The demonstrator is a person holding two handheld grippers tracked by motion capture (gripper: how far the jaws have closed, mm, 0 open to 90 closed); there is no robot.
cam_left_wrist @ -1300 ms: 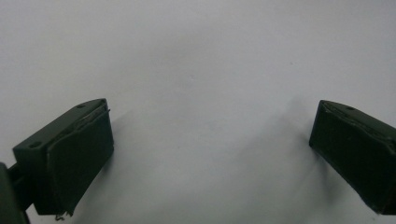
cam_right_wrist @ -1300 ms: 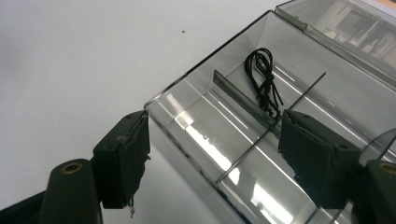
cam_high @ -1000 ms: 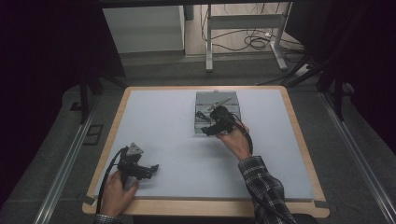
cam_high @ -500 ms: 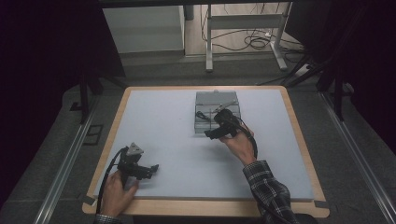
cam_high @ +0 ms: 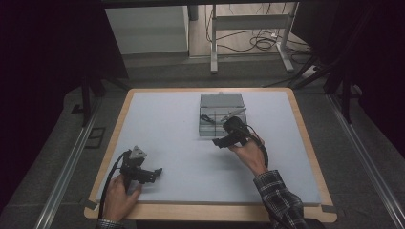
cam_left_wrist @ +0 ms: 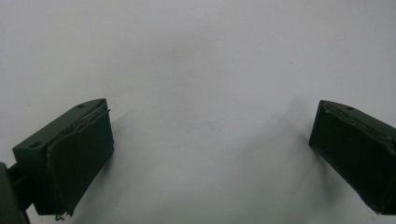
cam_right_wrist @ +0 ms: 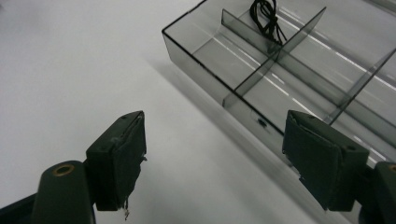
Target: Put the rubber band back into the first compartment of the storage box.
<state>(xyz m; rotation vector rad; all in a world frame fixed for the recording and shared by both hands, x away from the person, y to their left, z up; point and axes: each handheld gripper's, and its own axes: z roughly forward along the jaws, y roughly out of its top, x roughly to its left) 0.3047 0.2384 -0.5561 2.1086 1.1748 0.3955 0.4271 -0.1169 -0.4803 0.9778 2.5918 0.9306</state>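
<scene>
A clear plastic box (cam_high: 210, 128) with dividers stands on the far middle of the white mat; up close the box (cam_right_wrist: 203, 65) has several compartments. A small black coiled cord (cam_right_wrist: 266, 14) lies in one far compartment. Just in front of the box's near edge my right gripper (cam_high: 218, 142) is held low, and the right gripper (cam_right_wrist: 212, 128) is open with nothing between its pads (cam_right_wrist: 119, 156). At the near left of the mat my left gripper (cam_high: 156, 172) rests in a hand. The left gripper (cam_left_wrist: 210, 116) is open over bare mat.
The white mat (cam_high: 167, 124) lies on a wooden-edged table (cam_high: 305, 143). Dark floor and metal rails run along both sides. A metal stand with loose cables (cam_high: 258, 43) is on the floor beyond the table.
My right gripper has drawn back from over the box toward the near edge and slightly right. The left gripper has stayed in place.
</scene>
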